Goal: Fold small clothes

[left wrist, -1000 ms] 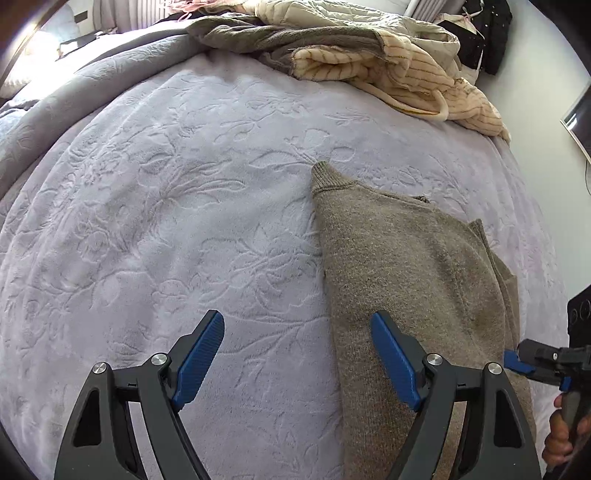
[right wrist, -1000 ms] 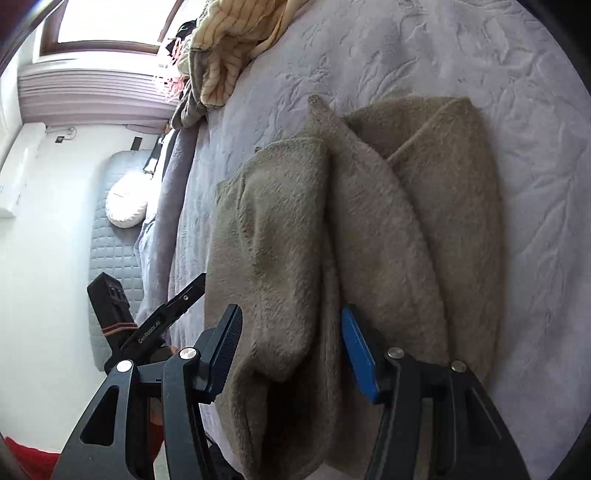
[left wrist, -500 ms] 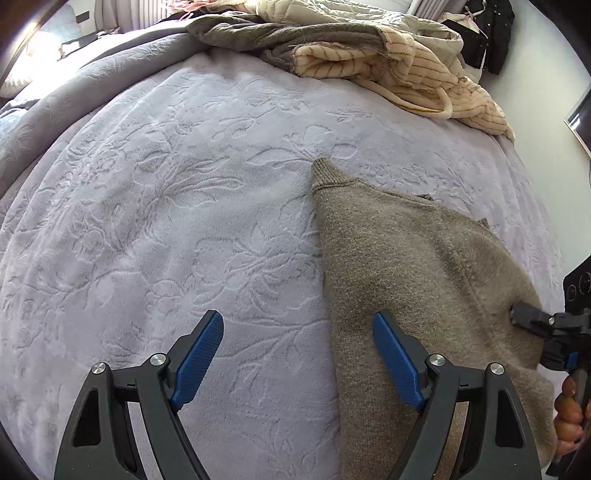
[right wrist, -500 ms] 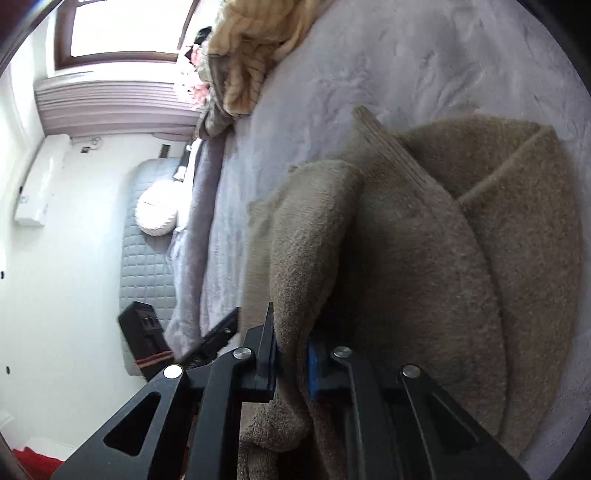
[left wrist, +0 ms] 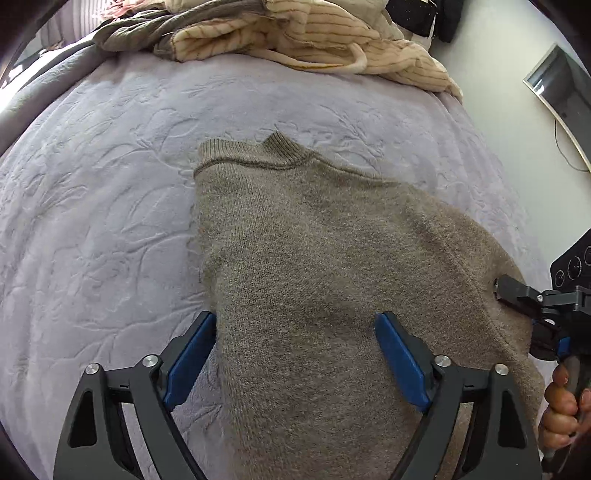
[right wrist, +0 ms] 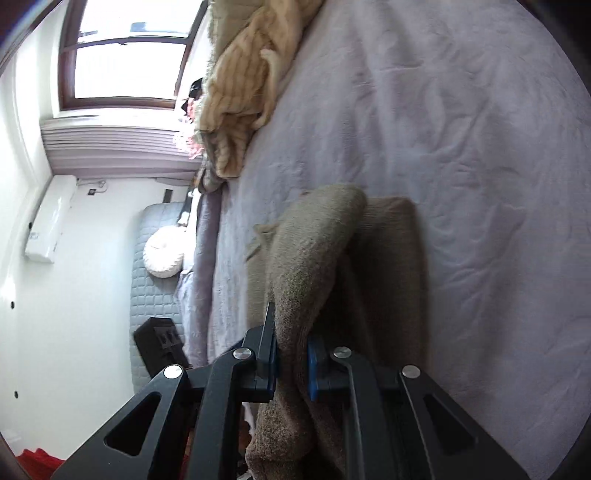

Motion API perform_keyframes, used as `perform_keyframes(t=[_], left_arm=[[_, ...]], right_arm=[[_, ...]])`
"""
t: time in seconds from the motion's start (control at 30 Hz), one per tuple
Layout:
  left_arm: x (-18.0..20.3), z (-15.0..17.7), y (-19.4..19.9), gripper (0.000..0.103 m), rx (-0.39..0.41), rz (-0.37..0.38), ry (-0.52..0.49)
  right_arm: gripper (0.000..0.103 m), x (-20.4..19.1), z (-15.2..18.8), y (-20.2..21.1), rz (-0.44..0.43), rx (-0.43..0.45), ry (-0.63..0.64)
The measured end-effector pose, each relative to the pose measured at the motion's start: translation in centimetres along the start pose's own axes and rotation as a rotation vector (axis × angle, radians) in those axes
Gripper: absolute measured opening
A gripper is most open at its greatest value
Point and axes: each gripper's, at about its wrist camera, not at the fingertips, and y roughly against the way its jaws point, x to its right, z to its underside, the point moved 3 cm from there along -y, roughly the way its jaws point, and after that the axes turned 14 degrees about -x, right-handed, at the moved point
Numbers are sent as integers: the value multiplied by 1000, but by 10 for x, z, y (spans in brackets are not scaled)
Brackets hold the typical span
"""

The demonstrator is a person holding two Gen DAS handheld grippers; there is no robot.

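Here right claw (right wrist: 291, 362) pinches brown sweater (left wrist: 332, 277) fold; left claw (left wrist: 295, 354) wide astride it; striped clothes pile (left wrist: 314, 40) beyond on bedspread (left wrist: 92, 203).

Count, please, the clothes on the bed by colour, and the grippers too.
Brown sweater: 1, shut in the right gripper.
Cream striped garment: 1, in the pile at the far edge.
Grey-green garment: 1, in the same pile; more may be hidden there.
Grippers: 2, the left gripper open.
Total: 3 clothes seen, 2 grippers, on the blanket.
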Motion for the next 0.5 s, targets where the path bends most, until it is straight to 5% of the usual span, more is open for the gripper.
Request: perform_keyframes(t=[0.07,0.13,0.37,0.5], left_arm=[[0,1,-11,92,-36,36,11],[-1,0,-11,92,-47,45,19],[-2,3,19,92,-17,-80,-65],[-19,7,44,92,7,-96,-55]], right_arm=[[14,27,1,-6,115,-33,-46],[15,37,3,-5,113,-27,-59],[21,1,13,10,491,9,34],[22,-9,36,36,456,47,27]])
